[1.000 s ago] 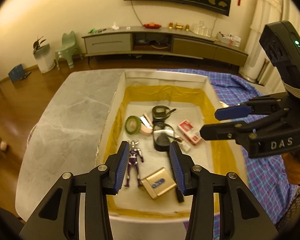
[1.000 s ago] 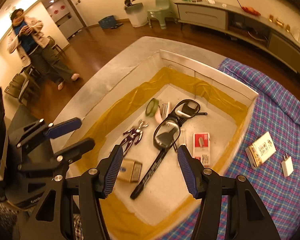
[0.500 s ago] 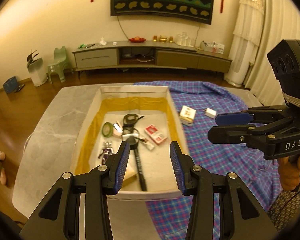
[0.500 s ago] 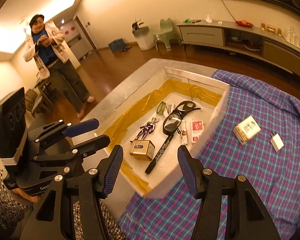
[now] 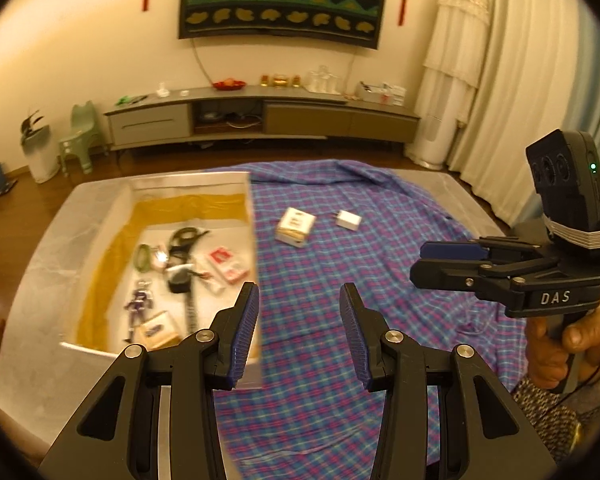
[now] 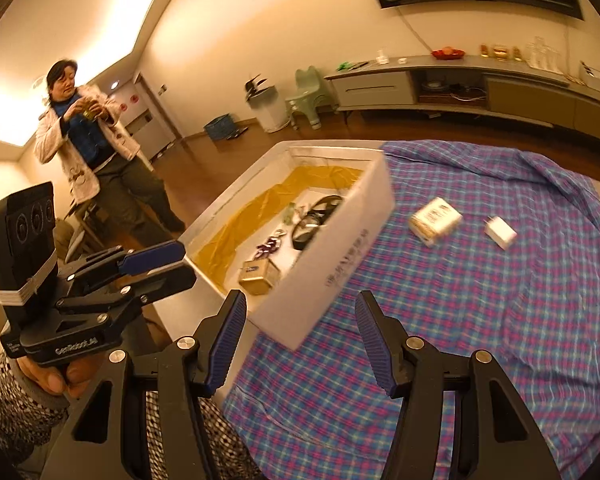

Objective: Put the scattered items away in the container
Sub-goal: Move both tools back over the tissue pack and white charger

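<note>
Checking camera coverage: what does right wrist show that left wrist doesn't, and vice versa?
Only right wrist: a standing person, and the left hand-held gripper, open and empty.
Only left wrist: the white curtains, and the right hand-held gripper, open and empty.
Both: the white box, the small carton and the white charger on the plaid cloth.

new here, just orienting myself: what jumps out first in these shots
The white box with yellow lining, left on the table, already holds goggles, a toy figure and other bits. Right of it, on the plaid cloth, a small carton and a white charger lie apart, still outside. Both tools hang open and empty nearer the camera.
</note>
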Motion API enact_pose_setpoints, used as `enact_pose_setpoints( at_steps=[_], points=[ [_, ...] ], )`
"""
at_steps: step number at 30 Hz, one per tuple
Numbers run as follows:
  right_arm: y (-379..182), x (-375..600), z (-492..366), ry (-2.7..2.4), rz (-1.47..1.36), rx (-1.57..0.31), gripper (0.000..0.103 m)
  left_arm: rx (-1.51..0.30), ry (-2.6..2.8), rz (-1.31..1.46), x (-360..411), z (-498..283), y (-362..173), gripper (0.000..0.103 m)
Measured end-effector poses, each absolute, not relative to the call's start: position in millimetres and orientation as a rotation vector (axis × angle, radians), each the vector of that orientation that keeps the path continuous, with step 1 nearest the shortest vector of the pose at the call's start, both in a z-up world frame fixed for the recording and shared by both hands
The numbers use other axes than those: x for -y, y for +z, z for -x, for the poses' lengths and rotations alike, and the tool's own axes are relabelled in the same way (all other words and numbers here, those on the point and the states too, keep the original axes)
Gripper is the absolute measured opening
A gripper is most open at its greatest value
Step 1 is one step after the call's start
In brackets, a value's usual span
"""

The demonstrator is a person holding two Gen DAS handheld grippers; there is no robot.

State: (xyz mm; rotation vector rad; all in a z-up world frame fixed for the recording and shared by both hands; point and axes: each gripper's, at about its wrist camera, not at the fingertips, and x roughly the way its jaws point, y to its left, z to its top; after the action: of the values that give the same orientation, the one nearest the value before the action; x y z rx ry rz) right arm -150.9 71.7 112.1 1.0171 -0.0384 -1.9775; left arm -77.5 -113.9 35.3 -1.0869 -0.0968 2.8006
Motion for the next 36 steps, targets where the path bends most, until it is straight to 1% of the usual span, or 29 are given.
enact_pose_setpoints(
  at_steps=[9,15,19,25,31,36],
  points=[
    [77.5,-127.8,180.9,-2.05,-1.09,0.163,0.058,0.068,2.719,1.128,50.5,121.7,14.0,0.047],
    [61.6,-138.3,214.2,-2.101,-1.121,0.143,0.058,-0.007,2.729,1.176,24.1,174.4,-11.8,0.048],
    [48.7,-136.3,247.6,-2.143,-1.137,0.063,0.058,0.0,2.748,1.241,22.8,215.1,-34.6,0.049],
    [25.8,-128.1,299.5,-2.175,-1.172,-0.052,0.058,0.093,2.75,1.363,33.4,283.0,-72.2,0.049],
    [2.5,-103.7,349.2,-2.172,-1.173,-0.23,0.058,0.04,2.76,1.484,40.9,340.0,-106.8,0.049],
    [-19.0,-80.7,377.5,-2.167,-1.157,-0.405,0.059,0.021,2.774,1.517,51.8,363.9,-124.5,0.049]
  ],
)
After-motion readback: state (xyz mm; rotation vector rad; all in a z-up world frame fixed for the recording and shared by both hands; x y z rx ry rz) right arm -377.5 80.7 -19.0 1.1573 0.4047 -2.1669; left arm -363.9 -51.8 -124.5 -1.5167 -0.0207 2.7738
